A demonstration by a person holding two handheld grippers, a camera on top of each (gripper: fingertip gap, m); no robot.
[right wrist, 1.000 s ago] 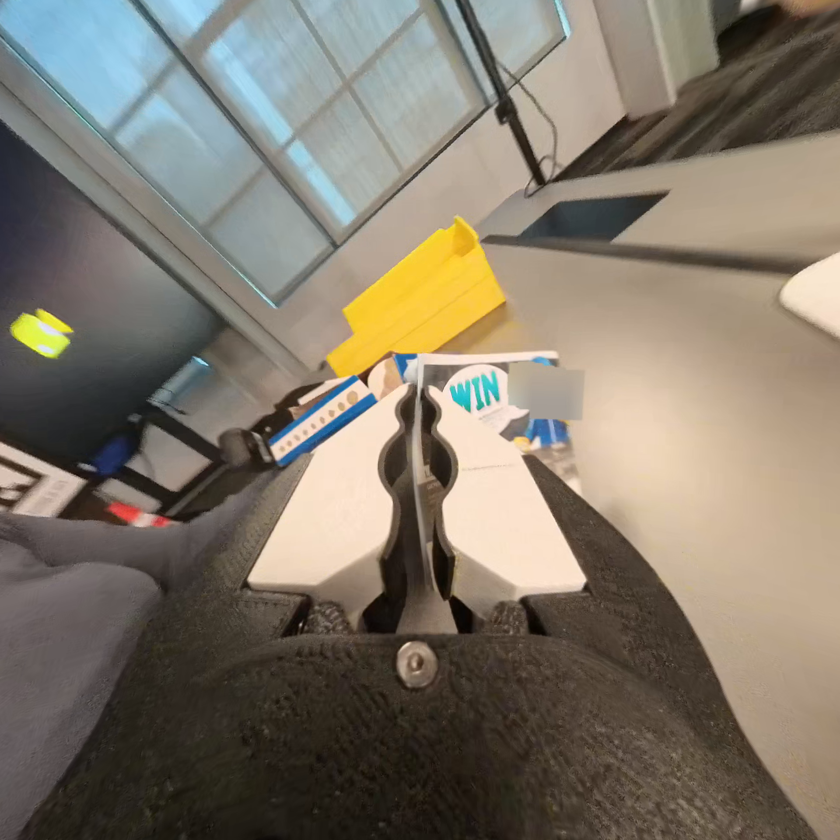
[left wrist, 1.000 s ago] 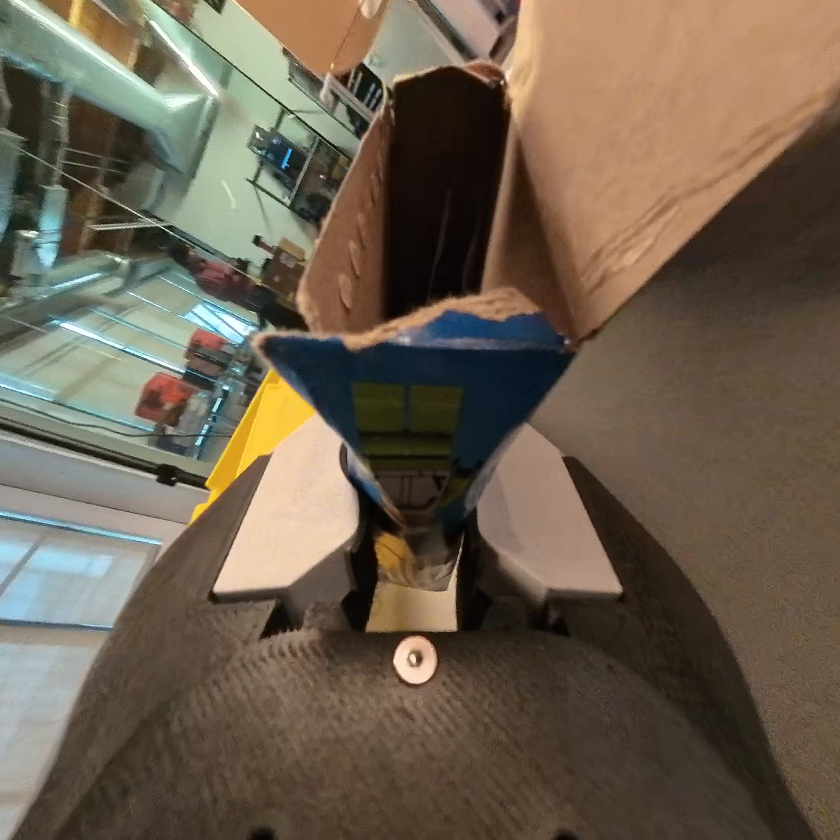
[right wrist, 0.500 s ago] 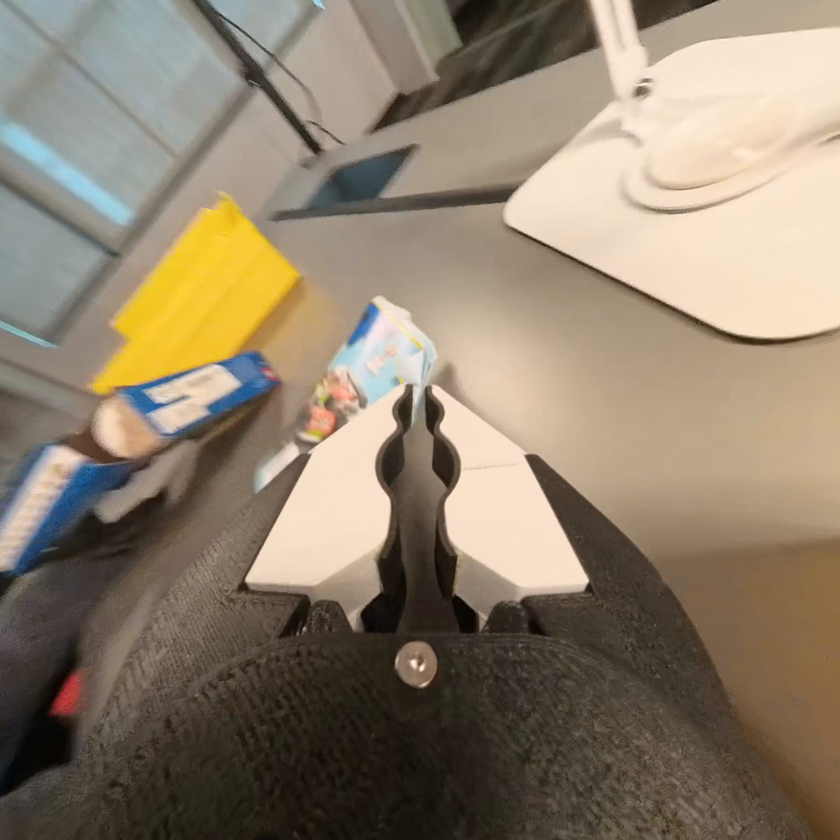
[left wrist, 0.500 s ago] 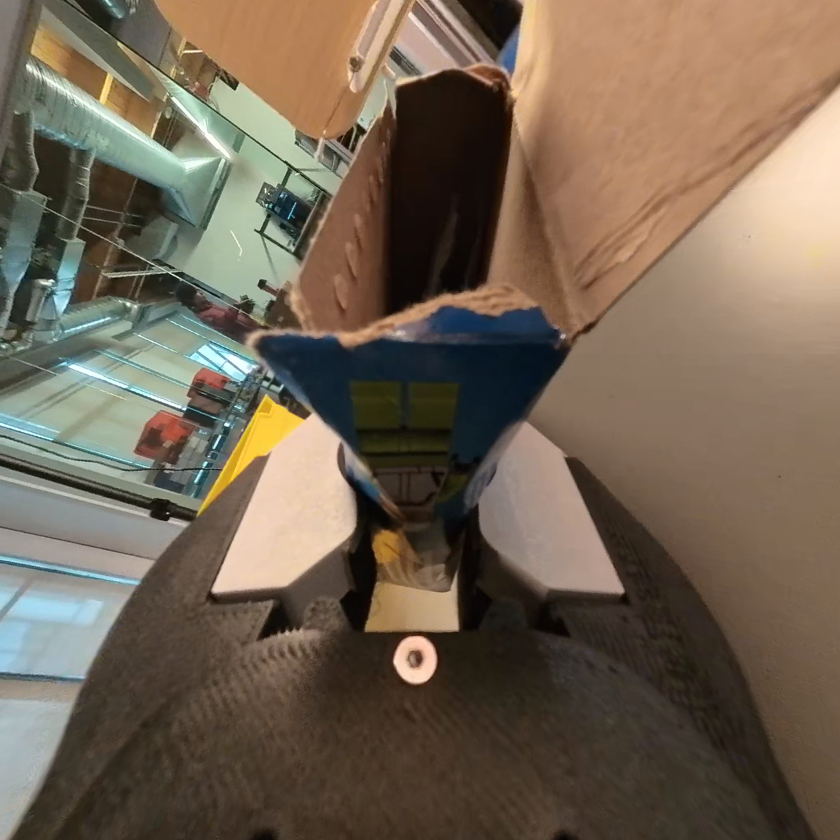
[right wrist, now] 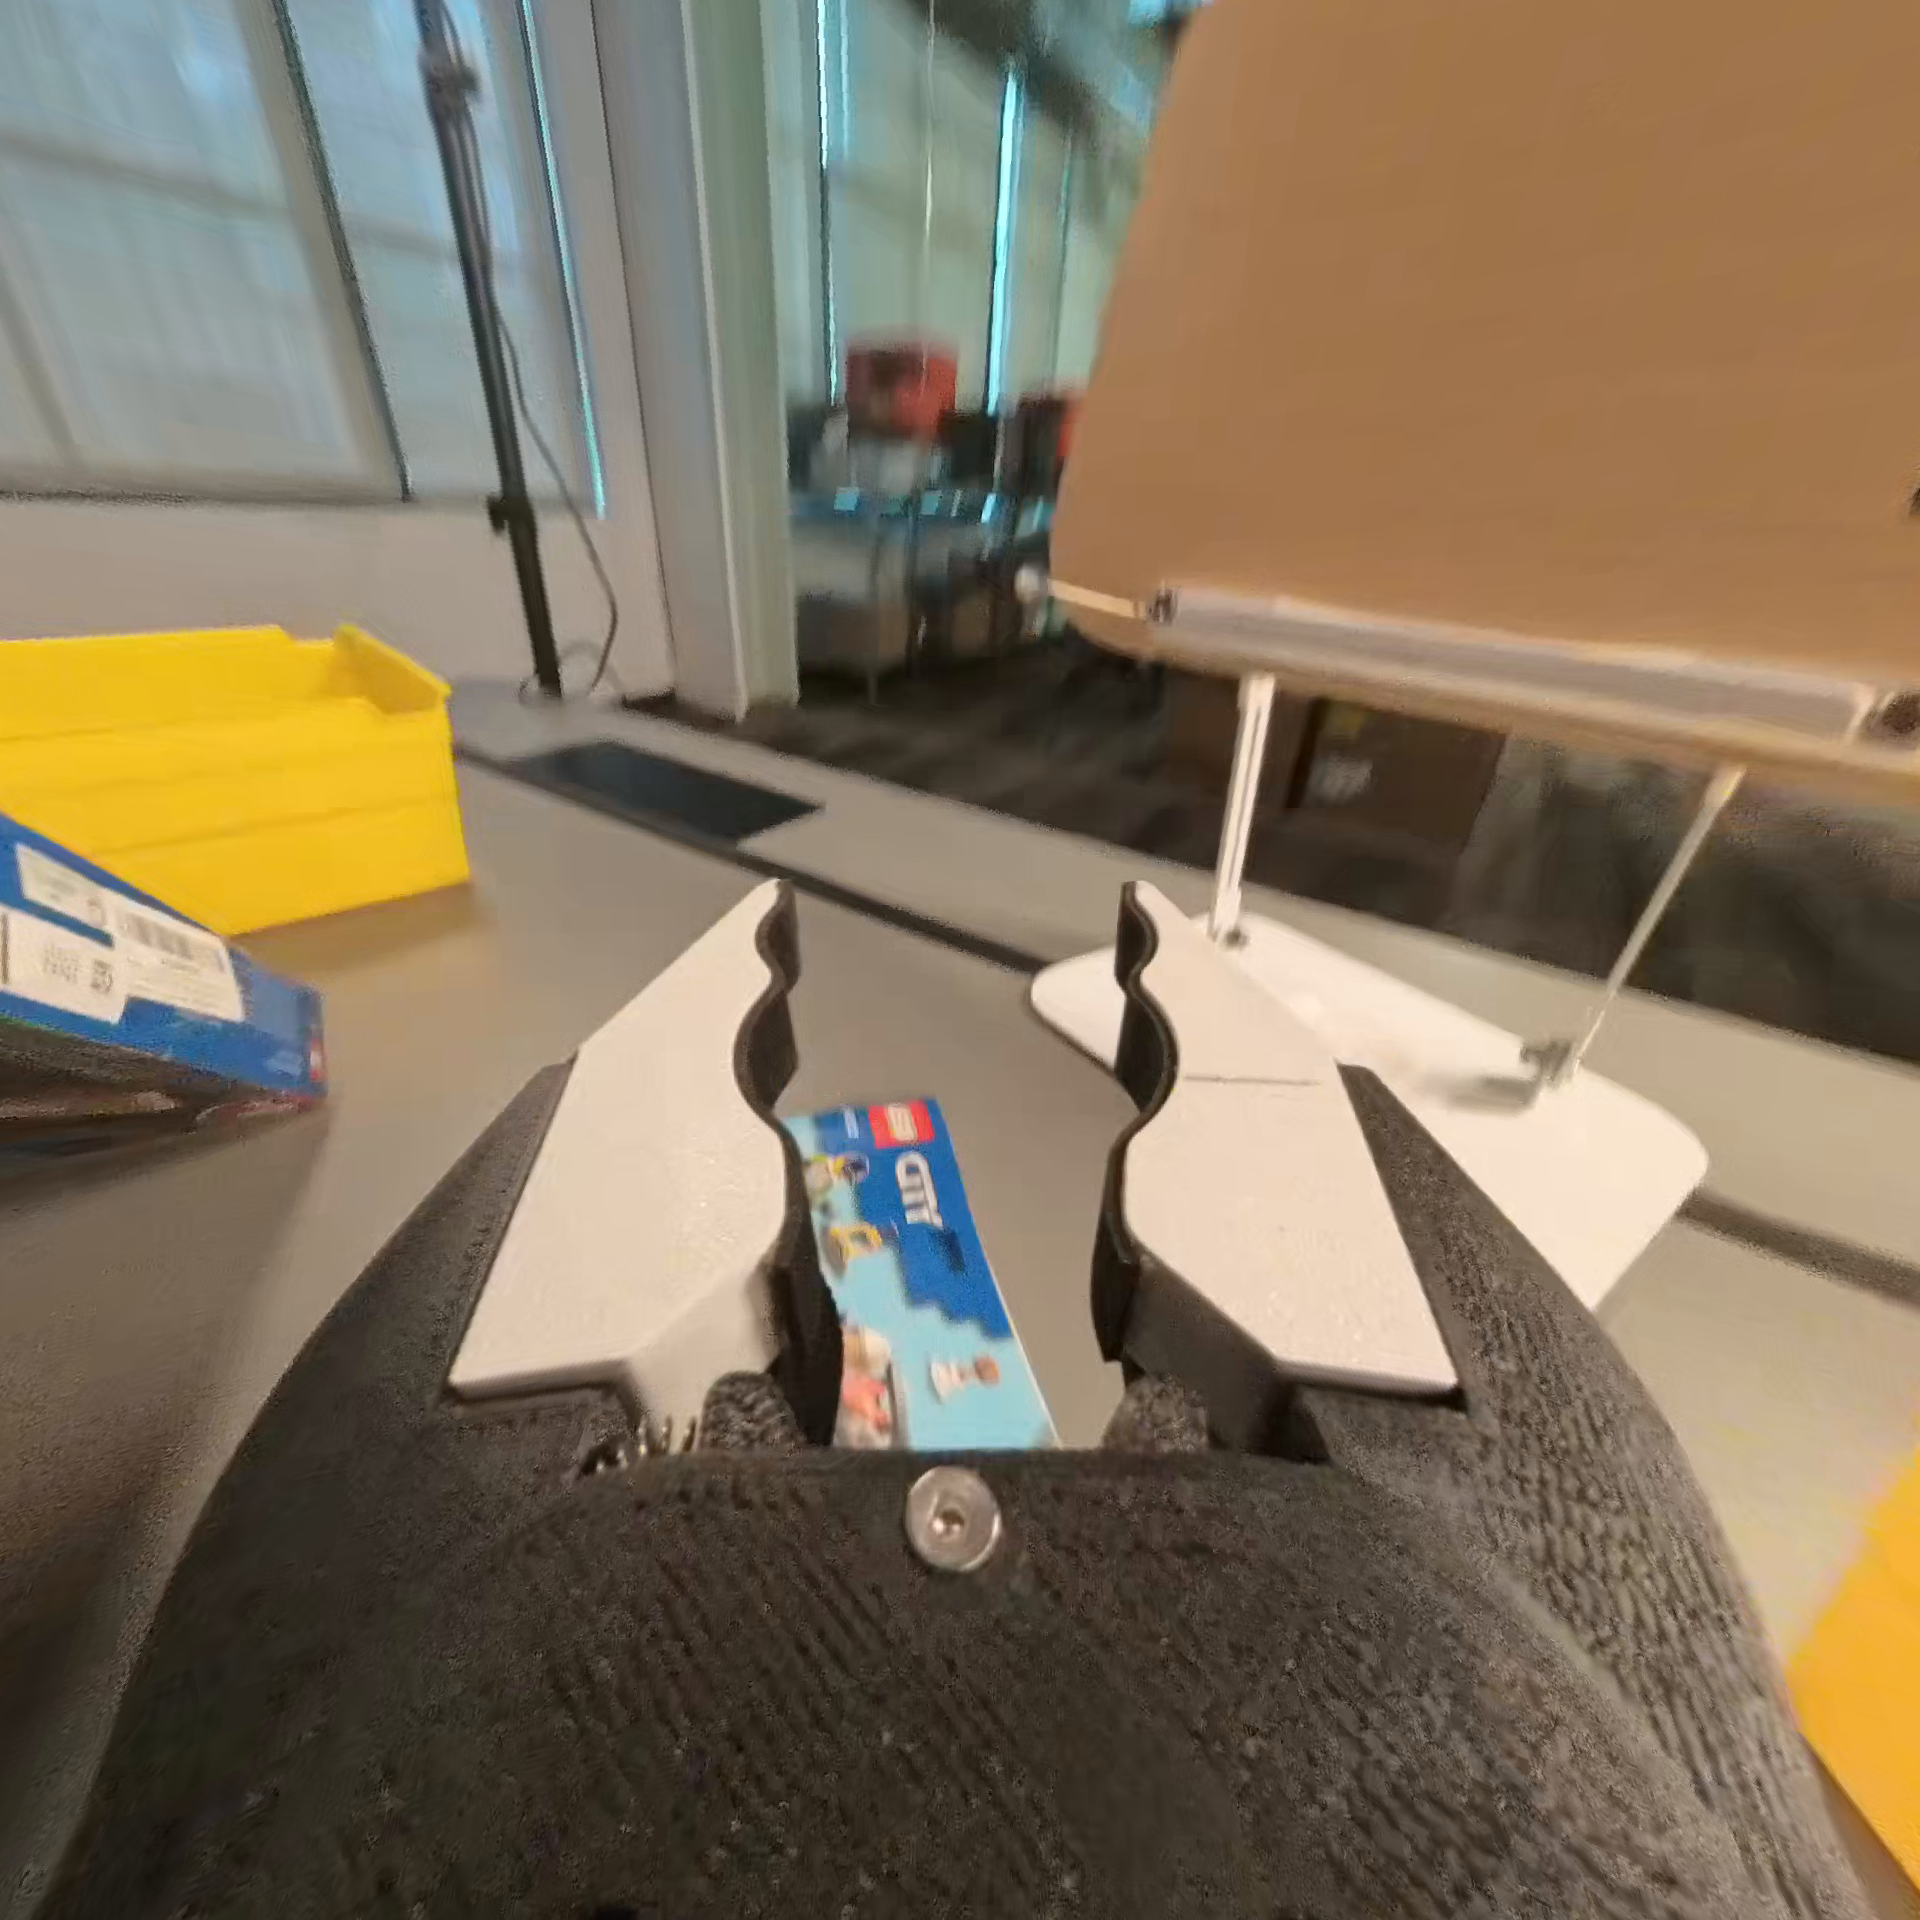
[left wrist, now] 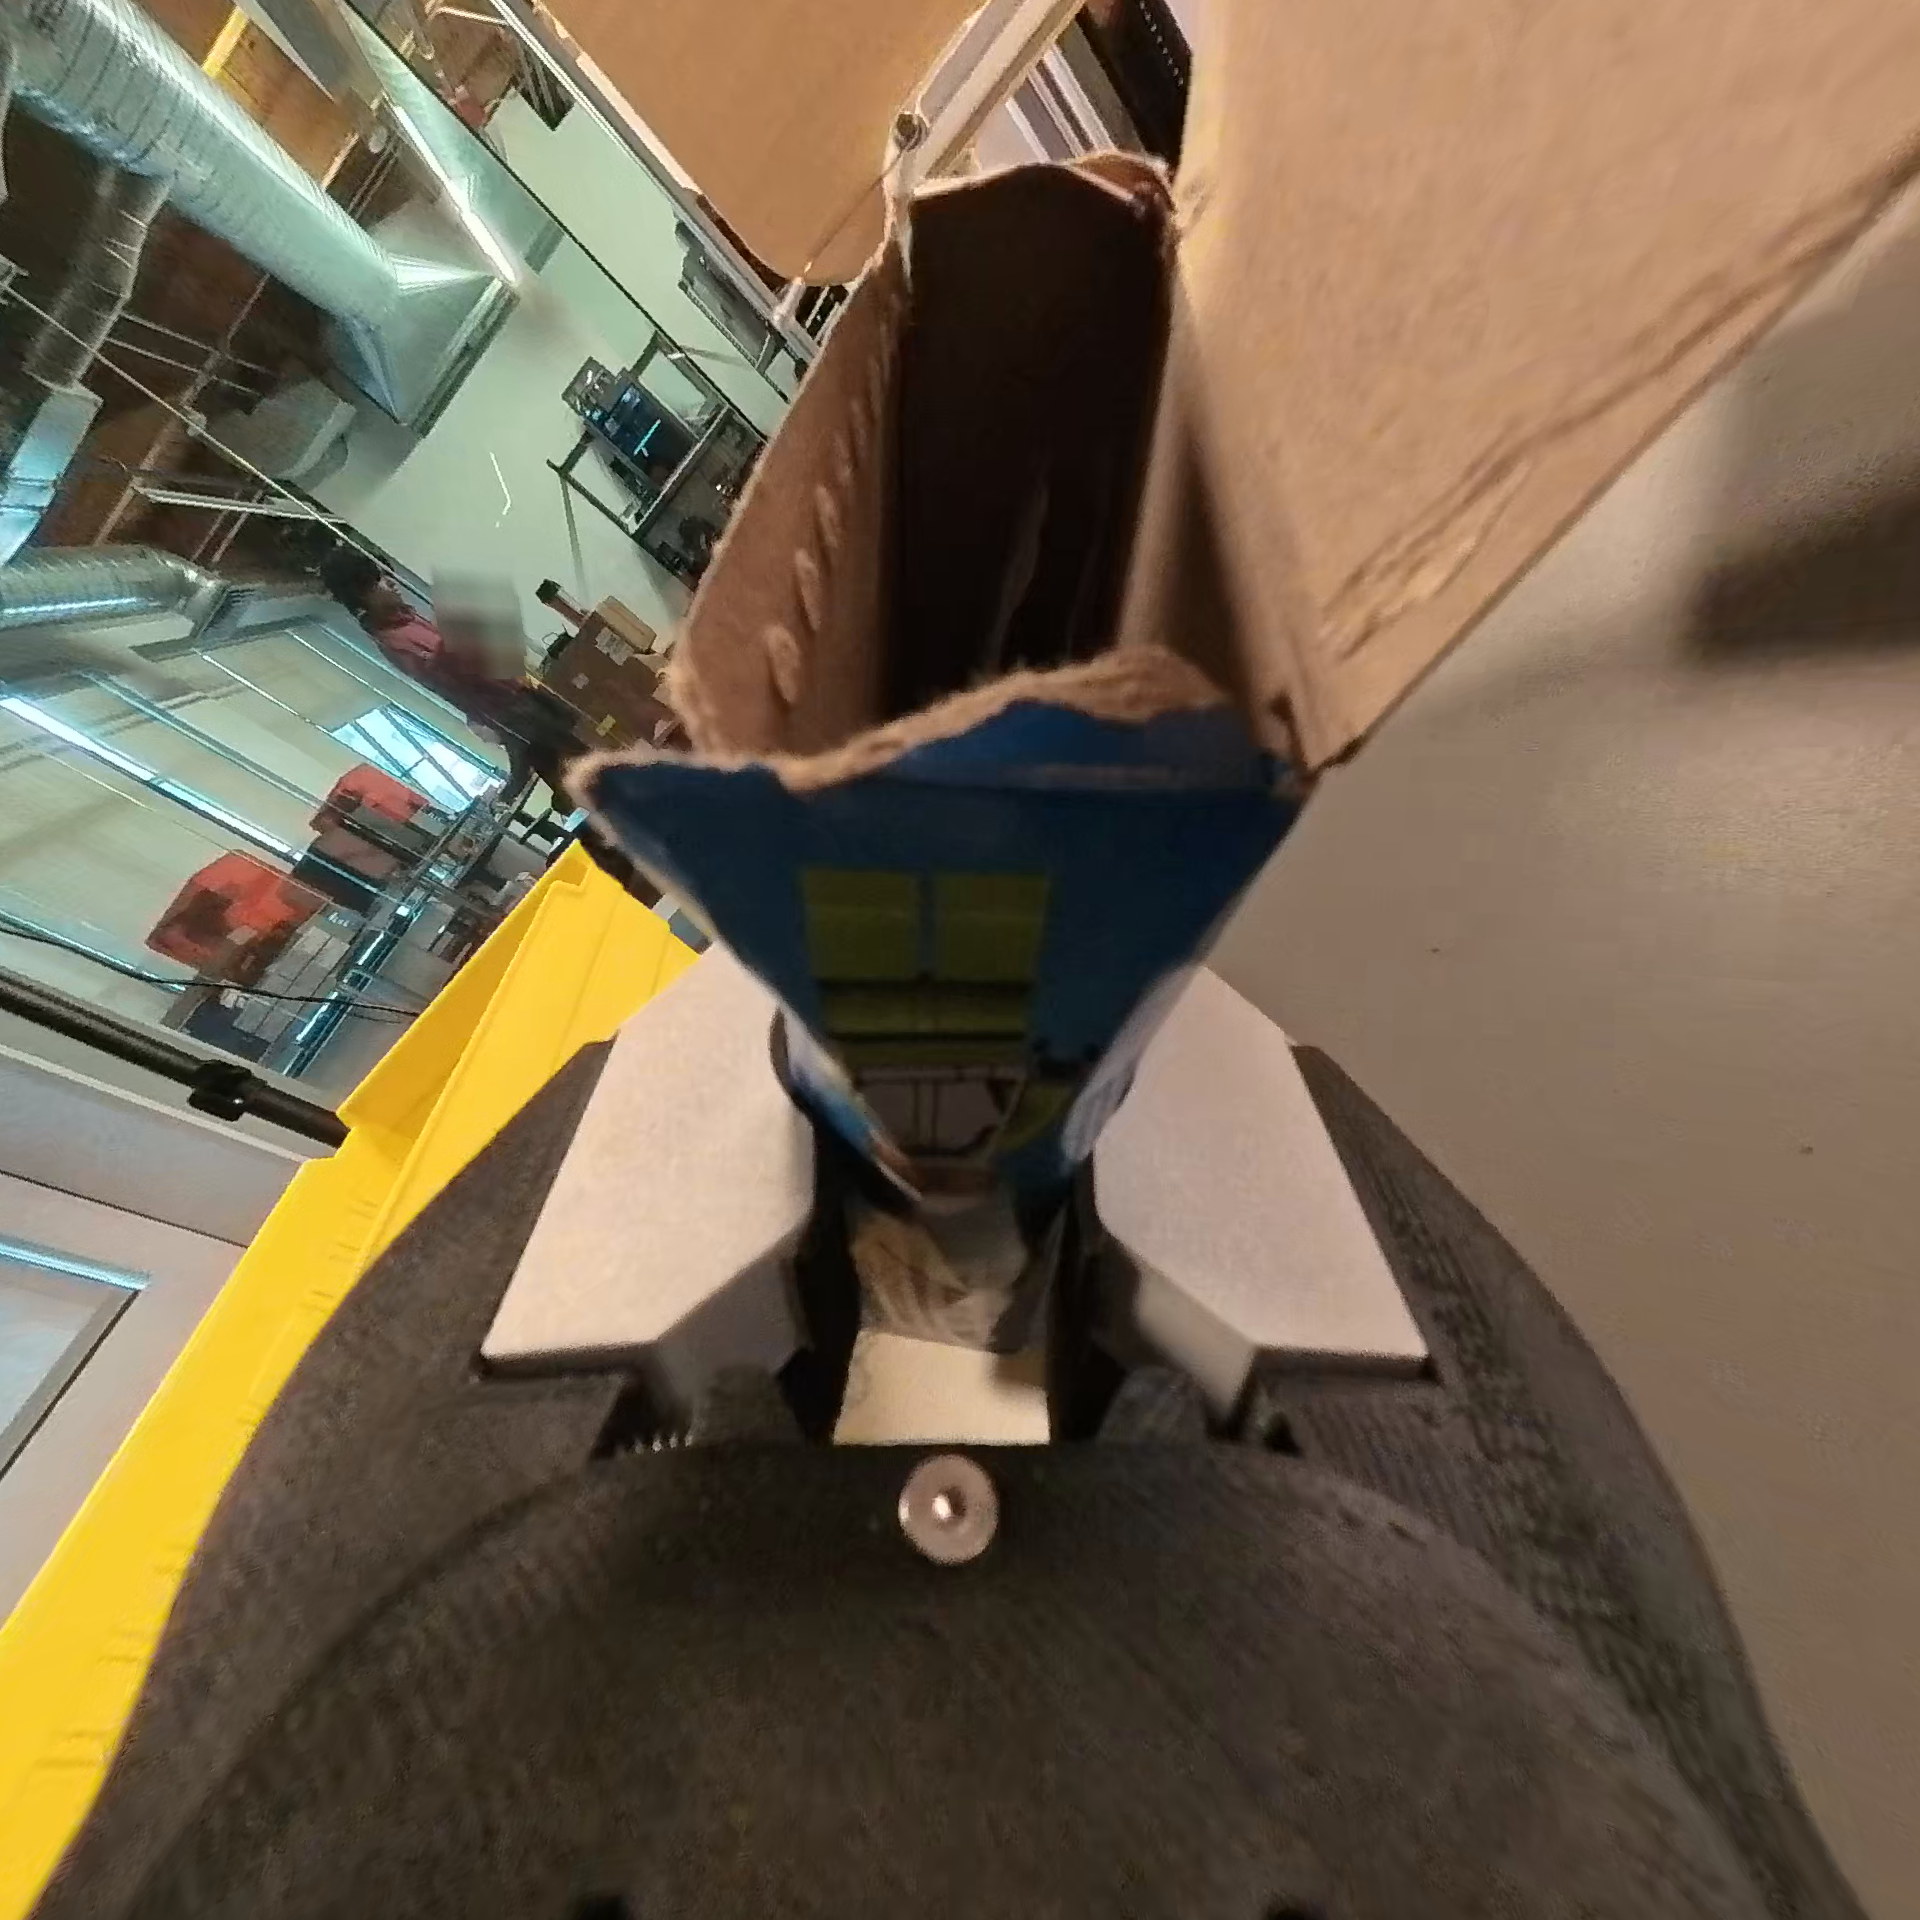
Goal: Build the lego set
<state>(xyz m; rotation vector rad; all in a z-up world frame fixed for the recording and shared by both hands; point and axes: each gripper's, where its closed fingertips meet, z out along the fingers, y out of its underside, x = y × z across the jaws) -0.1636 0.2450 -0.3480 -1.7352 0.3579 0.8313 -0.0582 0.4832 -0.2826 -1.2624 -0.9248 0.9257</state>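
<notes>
My left gripper (left wrist: 945, 1023) is shut on the blue lego box (left wrist: 935, 821), pinching its torn, opened end. The box's brown inside faces the camera and is dark; I cannot see what it holds. The same box shows at the left edge of the right wrist view (right wrist: 156, 997), tilted above the table. My right gripper (right wrist: 956, 904) is open and empty, low over the grey table (right wrist: 520, 966). A blue instruction booklet (right wrist: 914, 1278) lies flat on the table under the gap between its fingers.
A yellow bin (right wrist: 229, 769) stands at the back left of the table and also shows in the left wrist view (left wrist: 447, 1122). A lamp with a white base (right wrist: 1455, 1122) and a tan shade (right wrist: 1507, 364) stands to the right. A yellow patch (right wrist: 1860, 1683) lies at the right edge.
My right gripper was shut on the booklet, swung right and opened; the booklet now lies on the table. My left gripper keeps its hold on the box and has shifted slightly.
</notes>
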